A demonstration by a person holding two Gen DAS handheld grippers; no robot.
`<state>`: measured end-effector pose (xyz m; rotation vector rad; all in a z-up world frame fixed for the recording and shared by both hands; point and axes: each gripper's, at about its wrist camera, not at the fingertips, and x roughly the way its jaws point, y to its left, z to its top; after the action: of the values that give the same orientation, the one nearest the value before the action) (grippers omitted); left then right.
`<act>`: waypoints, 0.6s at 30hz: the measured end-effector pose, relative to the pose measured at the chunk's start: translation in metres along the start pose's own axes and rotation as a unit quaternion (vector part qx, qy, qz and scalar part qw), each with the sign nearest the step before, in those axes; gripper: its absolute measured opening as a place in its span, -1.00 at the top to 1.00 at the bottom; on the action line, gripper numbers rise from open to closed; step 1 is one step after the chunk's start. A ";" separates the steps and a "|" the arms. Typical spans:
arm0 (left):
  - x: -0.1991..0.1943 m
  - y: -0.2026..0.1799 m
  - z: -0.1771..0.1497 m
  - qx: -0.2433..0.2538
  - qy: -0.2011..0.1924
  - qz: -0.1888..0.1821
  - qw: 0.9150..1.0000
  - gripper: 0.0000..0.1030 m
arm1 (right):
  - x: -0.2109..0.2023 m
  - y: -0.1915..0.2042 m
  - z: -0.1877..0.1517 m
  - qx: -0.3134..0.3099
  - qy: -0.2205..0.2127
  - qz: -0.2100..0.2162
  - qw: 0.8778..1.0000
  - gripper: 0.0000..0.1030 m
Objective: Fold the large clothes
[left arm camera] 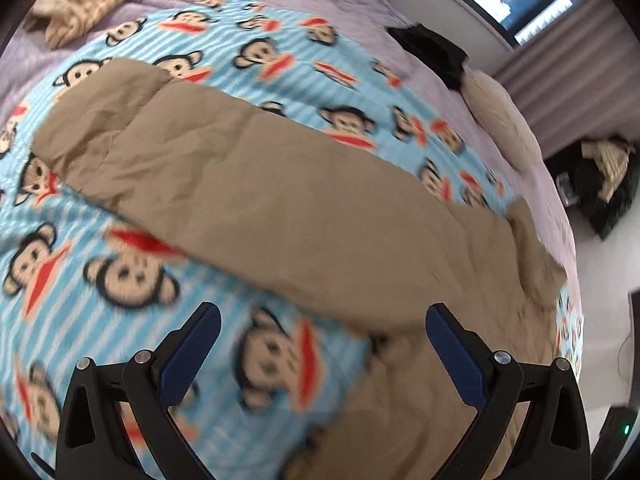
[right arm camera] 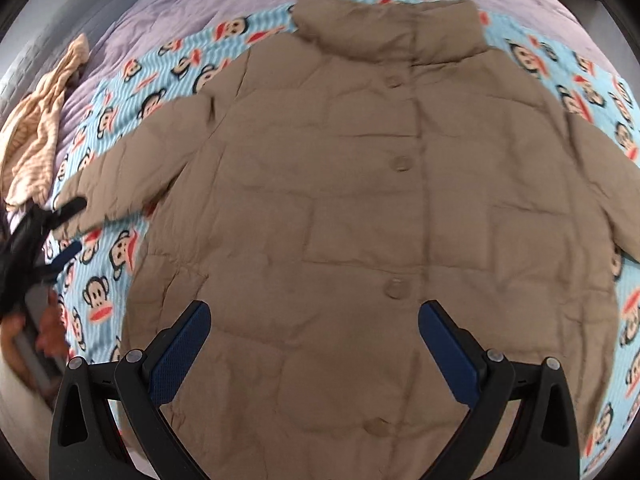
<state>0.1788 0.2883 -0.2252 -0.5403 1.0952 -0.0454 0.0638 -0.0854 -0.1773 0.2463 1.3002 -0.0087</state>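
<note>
Blue-padded fingers of the right gripper (right arm camera: 314, 334) stand spread wide and empty above the lower front of the tan puffer jacket (right arm camera: 360, 200), which lies flat, buttoned and face up on the monkey-print blanket (right arm camera: 120, 256). The left gripper (left arm camera: 322, 338) is likewise wide open with nothing between its pads, hovering over the blanket just short of the jacket's left sleeve (left arm camera: 248, 176); from the right wrist view it appears at that sleeve's cuff. Folding looks barely begun: I judge the first step in hand is taking the sleeve to lay it across the chest. That calls for closing on the cuff edge, then lifting and sweeping inward. Blanket shows all round the hem and both sleeves, so room is ample. Farther off lie a striped beige garment (right arm camera: 36, 128), dark clothing (left arm camera: 432, 52) and a pillow (left arm camera: 504, 116).
</note>
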 end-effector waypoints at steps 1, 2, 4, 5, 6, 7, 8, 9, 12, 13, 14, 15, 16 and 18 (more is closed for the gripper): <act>0.008 0.011 0.007 -0.009 -0.003 -0.006 1.000 -0.99 | 0.006 0.002 0.000 0.000 0.001 0.005 1.000 -1.00; 0.015 0.020 0.014 -0.020 -0.004 -0.010 1.000 -0.99 | 0.009 0.003 0.001 0.001 0.002 0.010 1.000 -1.00; 0.025 0.037 0.024 -0.041 -0.007 -0.013 0.999 -0.99 | 0.016 0.006 0.003 0.003 0.002 0.019 1.000 -1.00; 0.030 0.049 0.031 -0.061 -0.008 -0.015 0.998 -0.99 | 0.019 0.007 0.004 0.003 0.001 0.022 1.000 -1.00; 0.033 0.057 0.037 -0.076 -0.011 -0.017 0.997 -0.99 | 0.021 0.009 0.006 0.002 0.000 0.025 1.000 -1.00; 0.034 0.063 0.040 -0.084 -0.014 -0.018 0.996 -0.99 | 0.023 0.011 0.007 0.000 -0.002 0.027 1.000 -1.00; 0.034 0.070 0.047 -0.096 -0.023 -0.018 0.995 -0.99 | 0.024 0.013 0.008 -0.001 -0.004 0.029 1.000 -1.00; 0.034 0.074 0.052 -0.102 -0.029 -0.016 0.994 -0.99 | 0.024 0.014 0.009 -0.003 -0.006 0.030 1.000 -1.00; 0.035 0.078 0.066 -0.118 -0.050 -0.009 0.992 -0.99 | 0.023 0.017 0.016 -0.006 -0.014 0.034 0.999 -1.00; 0.034 0.077 0.072 -0.121 -0.061 -0.005 0.991 -0.96 | 0.022 0.019 0.018 -0.006 -0.017 0.036 0.999 -1.00; 0.034 0.075 0.076 -0.121 -0.070 0.000 0.990 -0.85 | 0.021 0.021 0.022 -0.008 -0.020 0.039 0.999 -1.00; 0.033 0.074 0.081 -0.118 -0.078 0.002 0.990 -0.46 | 0.022 0.024 0.025 -0.009 -0.023 0.041 0.999 -1.00; 0.033 0.071 0.085 -0.113 -0.079 -0.003 0.990 -0.07 | 0.022 0.026 0.029 -0.012 -0.025 0.043 0.999 -1.00; 0.033 0.065 0.091 -0.099 -0.082 -0.025 0.991 0.51 | 0.024 0.032 0.040 -0.015 -0.031 0.049 0.998 -1.00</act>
<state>0.2574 0.3708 -0.2498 -0.7363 0.9298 0.0642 0.1131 -0.0585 -0.1850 0.2813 1.2245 0.0859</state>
